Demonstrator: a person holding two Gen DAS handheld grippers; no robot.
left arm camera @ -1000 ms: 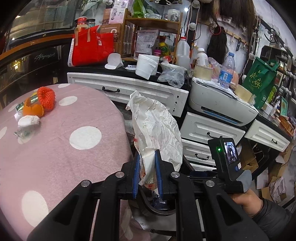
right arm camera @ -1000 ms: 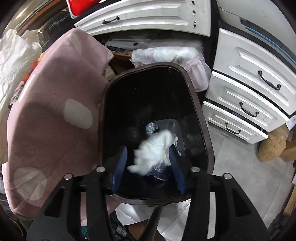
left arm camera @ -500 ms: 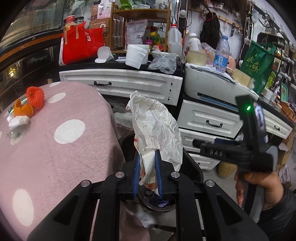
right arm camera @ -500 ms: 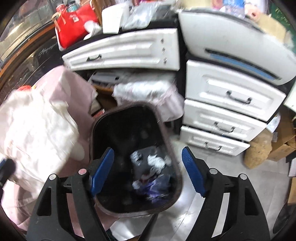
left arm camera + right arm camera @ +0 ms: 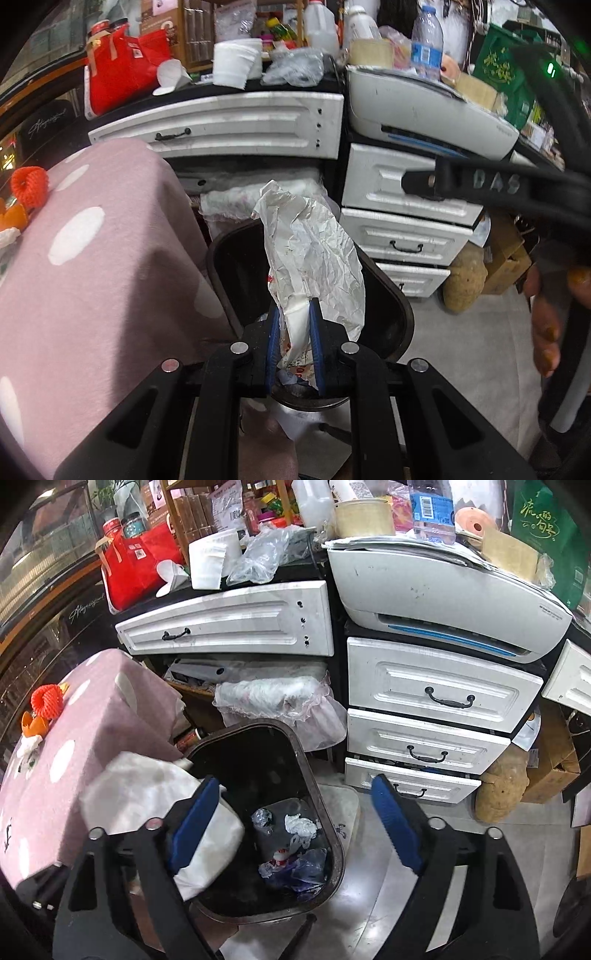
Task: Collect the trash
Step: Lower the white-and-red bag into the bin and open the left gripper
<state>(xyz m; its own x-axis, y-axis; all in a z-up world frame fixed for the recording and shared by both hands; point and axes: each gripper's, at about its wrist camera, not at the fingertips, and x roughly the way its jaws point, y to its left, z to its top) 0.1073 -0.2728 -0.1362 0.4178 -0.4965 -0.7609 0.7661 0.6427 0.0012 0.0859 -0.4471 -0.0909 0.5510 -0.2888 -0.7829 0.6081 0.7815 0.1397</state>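
My left gripper [image 5: 294,317] is shut on a crumpled white paper wrapper [image 5: 314,258], which stands up from the blue pads above the dark trash bin [image 5: 393,299]. In the right wrist view the same wrapper [image 5: 147,797] hangs over the bin's left rim [image 5: 312,768]. My right gripper [image 5: 295,812] is above the bin with its jaws opening wide and nothing between them. A white tissue wad [image 5: 301,827] lies among other scraps on the bin floor. An orange net [image 5: 29,184] and peel [image 5: 33,725] rest on the pink dotted table [image 5: 92,277].
White drawers [image 5: 424,753] and a printer [image 5: 443,594] stand behind the bin. A lace-edged bag [image 5: 280,698] hangs above its far rim. A sack [image 5: 498,790] and cardboard boxes [image 5: 554,760] sit on the floor at right. A person's hand [image 5: 546,332] holds the right gripper.
The right gripper let go of the white tissue wad, which fell into the bin, then opened wide and rose. The left gripper sank with the wrapper to above the bin.
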